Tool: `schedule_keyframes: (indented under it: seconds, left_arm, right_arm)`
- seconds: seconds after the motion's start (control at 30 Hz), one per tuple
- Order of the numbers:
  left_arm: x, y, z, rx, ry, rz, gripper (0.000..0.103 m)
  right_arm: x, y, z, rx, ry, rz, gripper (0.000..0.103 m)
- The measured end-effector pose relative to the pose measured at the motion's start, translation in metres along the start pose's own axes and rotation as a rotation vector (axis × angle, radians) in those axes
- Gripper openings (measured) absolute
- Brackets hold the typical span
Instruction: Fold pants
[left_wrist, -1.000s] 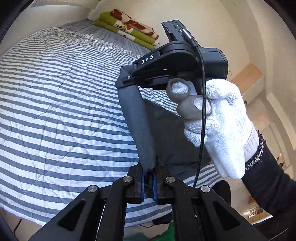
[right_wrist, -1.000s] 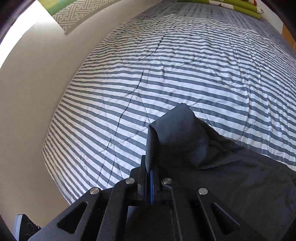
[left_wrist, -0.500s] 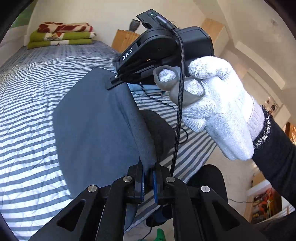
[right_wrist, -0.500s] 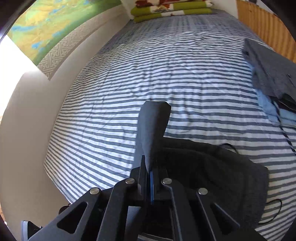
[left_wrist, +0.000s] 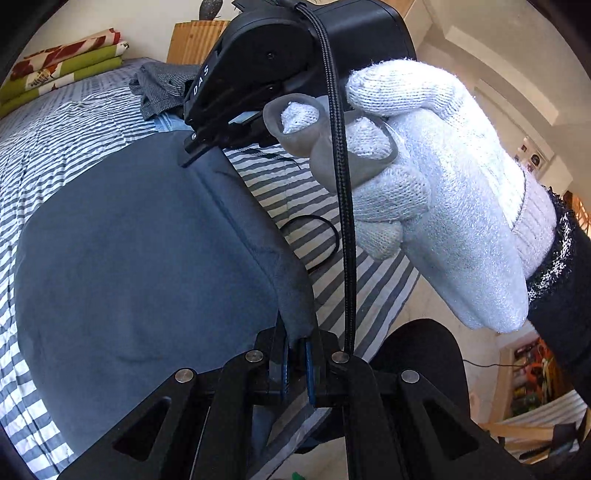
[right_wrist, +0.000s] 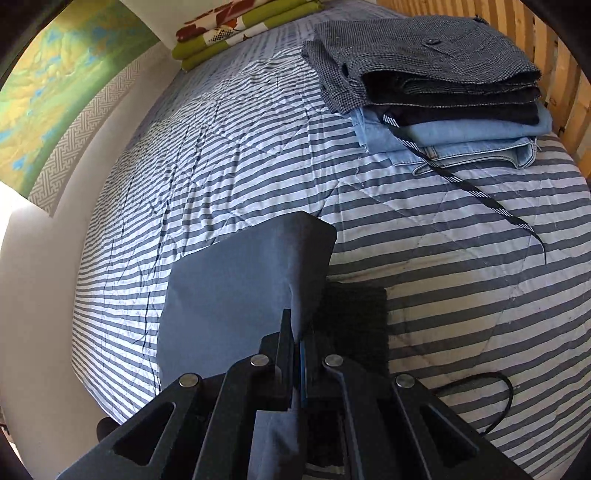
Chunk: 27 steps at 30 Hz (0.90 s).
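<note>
The dark grey-blue pants (left_wrist: 140, 258) hang stretched over the striped bed (left_wrist: 44, 140). My left gripper (left_wrist: 296, 365) is shut on one end of their folded edge. In the left wrist view, my right gripper (left_wrist: 192, 155) pinches the far end of that edge, held by a white-gloved hand (left_wrist: 424, 206). From the right wrist camera, the right gripper (right_wrist: 298, 354) is shut on the pants (right_wrist: 236, 295), which drape down to its left. A dark part of the pants (right_wrist: 354, 314) lies on the bed (right_wrist: 461, 277) below.
A stack of folded pants (right_wrist: 436, 92) in grey, black and blue sits at the bed's far right by a wooden slatted board (right_wrist: 546, 55). Folded green blankets (right_wrist: 240, 26) lie at the head. A black cable (right_wrist: 495, 395) loops on the bed.
Both grippers have swung sideways across the bed with the pants, rolling as they went. The fabric now spreads wide between them. The stack of folded pants has come into view.
</note>
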<state>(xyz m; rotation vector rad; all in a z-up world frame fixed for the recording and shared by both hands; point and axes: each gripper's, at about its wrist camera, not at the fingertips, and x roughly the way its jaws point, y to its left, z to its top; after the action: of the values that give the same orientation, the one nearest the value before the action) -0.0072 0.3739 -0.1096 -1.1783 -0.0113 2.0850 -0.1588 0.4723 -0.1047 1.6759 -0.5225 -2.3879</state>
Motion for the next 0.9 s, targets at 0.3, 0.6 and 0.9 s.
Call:
schedule_keyframes:
  seconds: [0.3, 0.6, 0.9]
  left_arm:
    - [0.027, -0.013, 0.013, 0.024, 0.072, -0.020, 0.043]
    - [-0.084, 0.060, -0.061, -0.071, -0.043, 0.072, 0.057]
    - [-0.096, 0.176, -0.119, -0.306, -0.034, 0.136, 0.056]
  right_arm:
    - [0.015, -0.031, 0.009, -0.042, 0.011, -0.102, 0.013]
    - [-0.057, -0.012, -0.026, -0.131, -0.155, -0.156, 0.017]
    - [-0.006, 0.016, -0.096, -0.264, -0.022, -0.198, 0.023]
